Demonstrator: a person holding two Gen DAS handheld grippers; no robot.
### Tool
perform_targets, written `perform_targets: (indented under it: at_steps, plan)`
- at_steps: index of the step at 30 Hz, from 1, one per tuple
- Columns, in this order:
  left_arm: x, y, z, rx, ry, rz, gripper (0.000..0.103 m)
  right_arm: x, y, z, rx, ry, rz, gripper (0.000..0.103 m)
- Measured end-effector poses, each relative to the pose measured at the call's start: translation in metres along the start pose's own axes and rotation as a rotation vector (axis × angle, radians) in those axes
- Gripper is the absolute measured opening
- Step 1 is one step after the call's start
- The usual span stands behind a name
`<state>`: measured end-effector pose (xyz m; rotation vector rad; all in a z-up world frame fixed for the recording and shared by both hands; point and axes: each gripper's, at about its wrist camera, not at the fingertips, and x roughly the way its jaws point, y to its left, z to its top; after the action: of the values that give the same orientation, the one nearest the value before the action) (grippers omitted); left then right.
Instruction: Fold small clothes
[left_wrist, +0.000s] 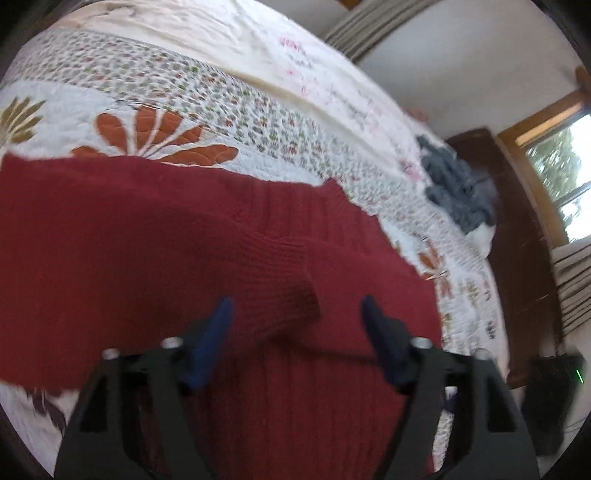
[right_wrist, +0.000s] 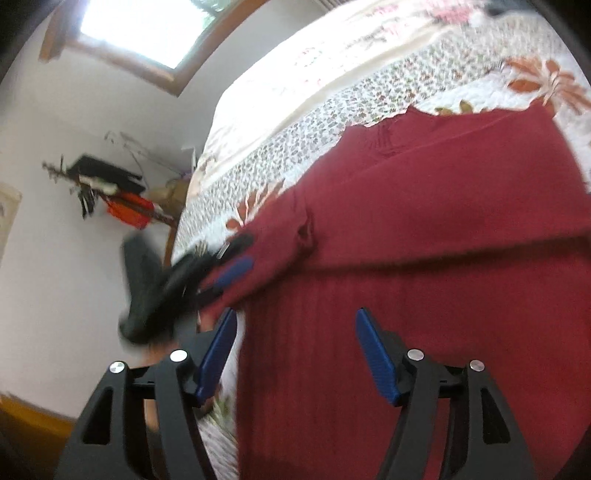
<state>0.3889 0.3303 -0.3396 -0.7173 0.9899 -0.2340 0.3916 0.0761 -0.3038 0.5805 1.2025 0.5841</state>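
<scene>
A dark red knit sweater (left_wrist: 147, 229) lies flat on a floral quilt (left_wrist: 258, 110). One sleeve is folded across its body, and the ribbed cuff (left_wrist: 291, 295) ends just ahead of my left gripper (left_wrist: 297, 306). That gripper is open, with the cuff lying between its blue fingertips. In the right wrist view the sweater (right_wrist: 424, 258) fills the centre. My right gripper (right_wrist: 295, 314) hangs open over the lower body of the sweater and holds nothing. The left gripper (right_wrist: 242, 254) shows blurred at the sweater's left edge, by the sleeve end.
A grey-blue garment (left_wrist: 454, 184) lies bunched near the far right edge of the bed. Dark wooden furniture (left_wrist: 517, 258) and a window (left_wrist: 569, 177) stand beyond it. A black device with a green light (left_wrist: 557, 373) sits low at the right. The quilt (right_wrist: 295, 129) runs to a white wall.
</scene>
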Motion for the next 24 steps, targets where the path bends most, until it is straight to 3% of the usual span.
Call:
perform_targets:
  at_steps: [5,11,15,20,22,24]
  plan:
    - [-0.043,0.02,-0.045,-0.099,-0.032,-0.066,0.081,0.061,-0.021,0.047,0.152,0.107,0.145,0.053]
    - [-0.084,0.052,-0.108,-0.241,-0.067,-0.098,0.083,0.142,-0.04,0.078,0.296,0.247,0.201,0.053]
    - [-0.098,0.063,-0.126,-0.299,-0.069,-0.117,0.084,0.162,-0.03,0.08,0.231,0.276,0.088,0.054]
    - [-0.107,0.069,-0.13,-0.302,-0.068,-0.104,0.084,0.167,-0.022,0.084,0.24,0.267,0.065,0.054]
    - [-0.11,0.069,-0.134,-0.301,-0.067,-0.099,0.084,0.169,-0.016,0.087,0.23,0.269,0.065,0.05]
    - [-0.113,0.07,-0.137,-0.304,-0.064,-0.092,0.084,0.17,-0.014,0.086,0.224,0.279,0.06,0.033]
